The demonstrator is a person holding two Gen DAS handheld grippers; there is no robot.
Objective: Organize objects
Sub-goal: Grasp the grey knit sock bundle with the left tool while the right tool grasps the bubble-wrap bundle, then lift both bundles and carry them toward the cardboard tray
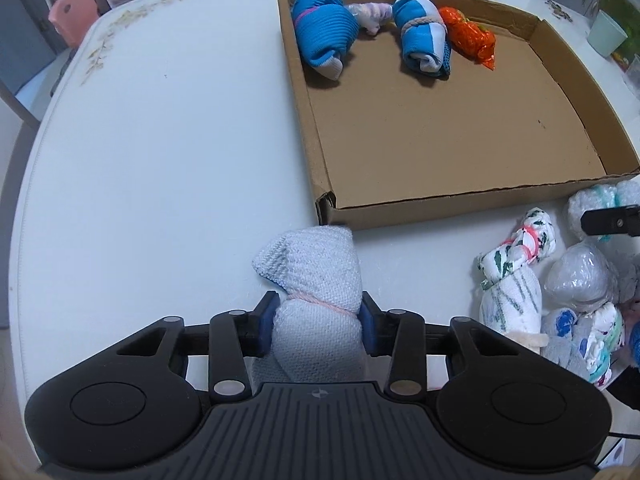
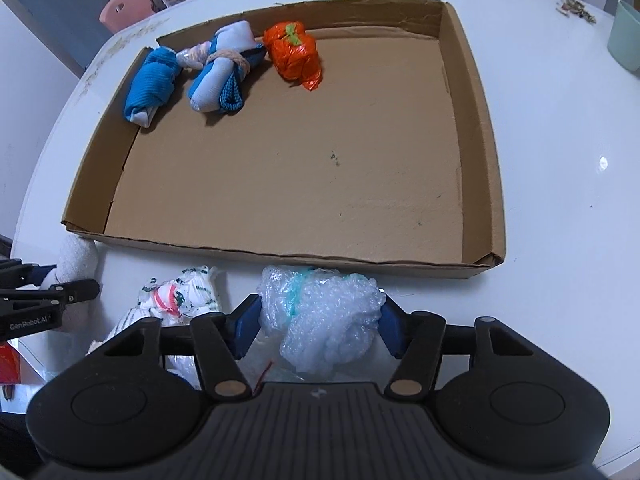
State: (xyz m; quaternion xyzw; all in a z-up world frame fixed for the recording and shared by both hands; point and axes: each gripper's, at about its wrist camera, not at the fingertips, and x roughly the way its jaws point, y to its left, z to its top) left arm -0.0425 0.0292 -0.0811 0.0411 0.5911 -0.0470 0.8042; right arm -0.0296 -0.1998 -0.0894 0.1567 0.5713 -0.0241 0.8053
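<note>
A shallow cardboard box (image 1: 320, 148) (image 2: 476, 128) lies on the white table. At its far side lie a blue rolled bundle (image 1: 322, 32) (image 2: 150, 86), a pale purple one (image 1: 370, 14), a blue-and-white one (image 1: 424, 34) (image 2: 224, 76) and an orange plastic bundle (image 1: 468, 36) (image 2: 294, 54). My left gripper (image 1: 318, 320) is shut on a white knitted cloth bundle (image 1: 316, 276) (image 2: 76, 258) in front of the box's near left corner. My right gripper (image 2: 318, 322) is shut on a bubble-wrap bundle (image 2: 328, 312) (image 1: 600, 204) just in front of the box's near wall.
A pile of several tied bundles lies on the table by the box's near edge, among them a white leaf-print one (image 1: 516, 264) (image 2: 180, 296) and a clear plastic one (image 1: 580, 276). A green cup (image 1: 606, 34) (image 2: 626, 36) stands at the far right. A pink chair (image 1: 72, 12) stands beyond the table.
</note>
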